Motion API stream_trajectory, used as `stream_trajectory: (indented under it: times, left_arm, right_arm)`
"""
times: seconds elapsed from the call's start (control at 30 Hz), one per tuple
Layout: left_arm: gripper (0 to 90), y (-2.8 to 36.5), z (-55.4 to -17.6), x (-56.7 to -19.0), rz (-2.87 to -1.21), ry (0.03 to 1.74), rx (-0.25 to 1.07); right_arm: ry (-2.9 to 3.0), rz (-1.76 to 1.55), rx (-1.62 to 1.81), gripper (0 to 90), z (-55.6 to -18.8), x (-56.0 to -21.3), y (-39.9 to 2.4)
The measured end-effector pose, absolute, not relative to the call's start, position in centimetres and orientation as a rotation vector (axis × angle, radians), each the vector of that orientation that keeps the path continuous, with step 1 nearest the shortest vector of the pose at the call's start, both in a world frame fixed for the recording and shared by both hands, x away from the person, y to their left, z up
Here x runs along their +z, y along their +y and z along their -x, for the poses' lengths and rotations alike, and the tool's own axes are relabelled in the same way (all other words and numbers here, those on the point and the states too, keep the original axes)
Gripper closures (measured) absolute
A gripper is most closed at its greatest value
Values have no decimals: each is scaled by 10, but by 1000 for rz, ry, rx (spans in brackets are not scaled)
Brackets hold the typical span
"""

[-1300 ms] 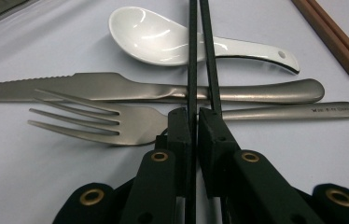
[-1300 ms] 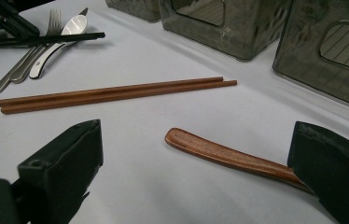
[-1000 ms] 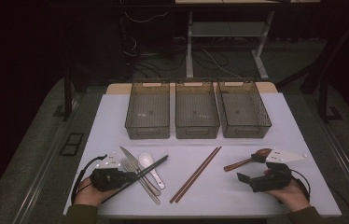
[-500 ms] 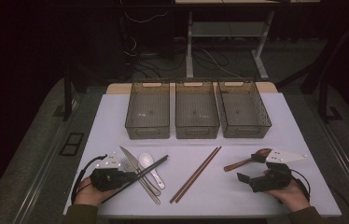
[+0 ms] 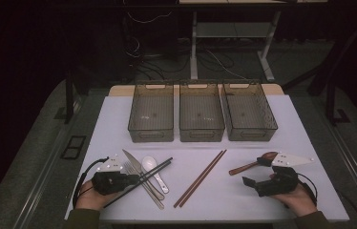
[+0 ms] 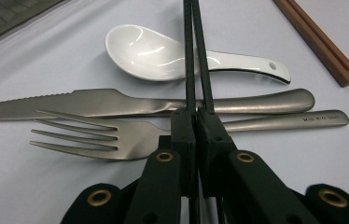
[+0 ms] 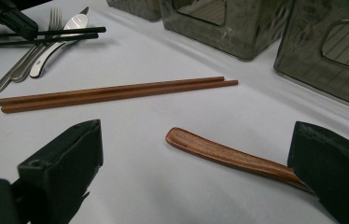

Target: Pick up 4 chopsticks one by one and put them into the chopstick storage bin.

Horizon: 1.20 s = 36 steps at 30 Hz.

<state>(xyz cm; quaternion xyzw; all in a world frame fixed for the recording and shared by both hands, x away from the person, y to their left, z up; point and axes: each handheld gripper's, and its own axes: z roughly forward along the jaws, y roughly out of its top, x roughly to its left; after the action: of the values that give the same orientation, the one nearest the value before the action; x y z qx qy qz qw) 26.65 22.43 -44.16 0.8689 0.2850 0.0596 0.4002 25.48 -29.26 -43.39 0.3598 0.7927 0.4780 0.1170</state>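
Note:
My left gripper (image 5: 130,180) rests at the table's front left, shut on a pair of black chopsticks (image 5: 153,172) that slant up to the right over the cutlery. In the left gripper view the jaws (image 6: 195,126) pinch the black chopsticks (image 6: 196,70) above a steel fork (image 6: 98,137), a steel knife (image 6: 116,102) and a white ceramic spoon (image 6: 163,51). My right gripper (image 5: 257,171) sits at the front right, open and holding nothing. A wooden spoon (image 7: 219,154) lies on the table between its wide jaws. Brown chopsticks (image 5: 200,178) lie in the middle.
Three smoky plastic bins (image 5: 201,114) stand side by side at the back of the white table (image 5: 291,133). The brown chopsticks (image 7: 116,93) lie diagonally between the two hands. The table's front edge runs just under both hands.

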Motion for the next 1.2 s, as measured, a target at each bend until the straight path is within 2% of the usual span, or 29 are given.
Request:
stream_trajectory:
  times: [0.63,1.2]
  left_arm:
    - [851,218,-265,-430,-2193,759,189]
    - [851,210,-266,-418,-2151,769,187]
  right_arm:
    - [2357,-1056,1360,29,-256,-441,-287]
    - [2331,-1093,1359,29,-259,-442,-298]
